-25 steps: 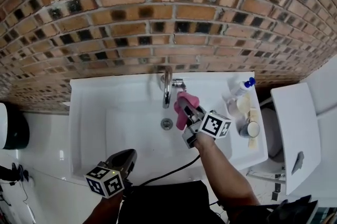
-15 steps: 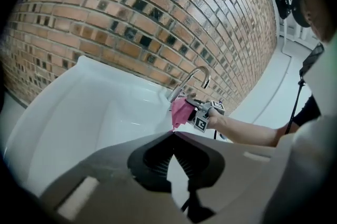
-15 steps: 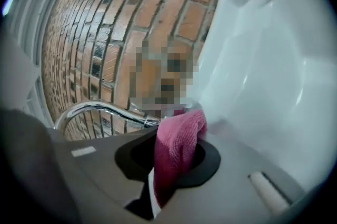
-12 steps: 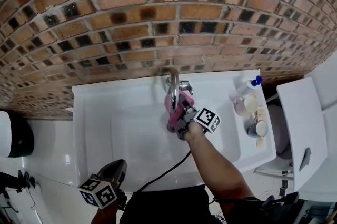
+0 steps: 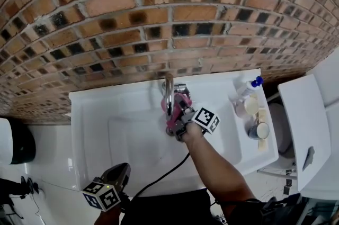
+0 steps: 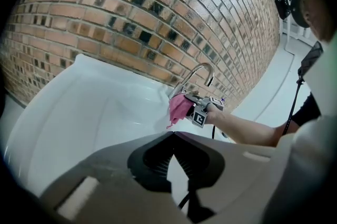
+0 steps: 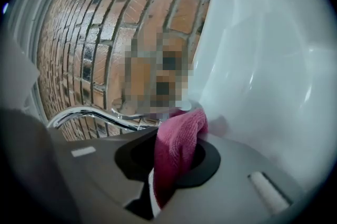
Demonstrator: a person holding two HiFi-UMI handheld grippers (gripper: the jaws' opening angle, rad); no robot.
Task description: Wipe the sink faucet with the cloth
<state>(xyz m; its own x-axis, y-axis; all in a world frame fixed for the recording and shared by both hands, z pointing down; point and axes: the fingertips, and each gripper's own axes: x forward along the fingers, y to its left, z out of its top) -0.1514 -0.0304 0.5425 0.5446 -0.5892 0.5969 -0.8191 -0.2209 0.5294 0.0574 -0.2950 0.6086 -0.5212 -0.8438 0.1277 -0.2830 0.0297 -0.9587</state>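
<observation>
Presses crumpled pink microfibre cloth (image 5: 170, 122), pinched in closed jaws of right gripper (image 5: 179, 113), against curved chrome sink faucet (image 5: 168, 86) at 12 o'clock of white ceramic sink (image 5: 95, 113). Holds left gripper (image 5: 122, 170) at 7 o'clock by sink's front edge, jaws together on nothing.

Faucet (image 5: 169, 89): chrome gooseneck, standing upright at the back rim of the white sink (image 5: 106, 107), spout arching forward over the basin. Cloth (image 5: 166, 107): pink, napped, bunched into a wad, clamped between the fingers of the right gripper (image 5: 176, 115). The cloth is pressed against the spout, its loose end hanging below.
</observation>
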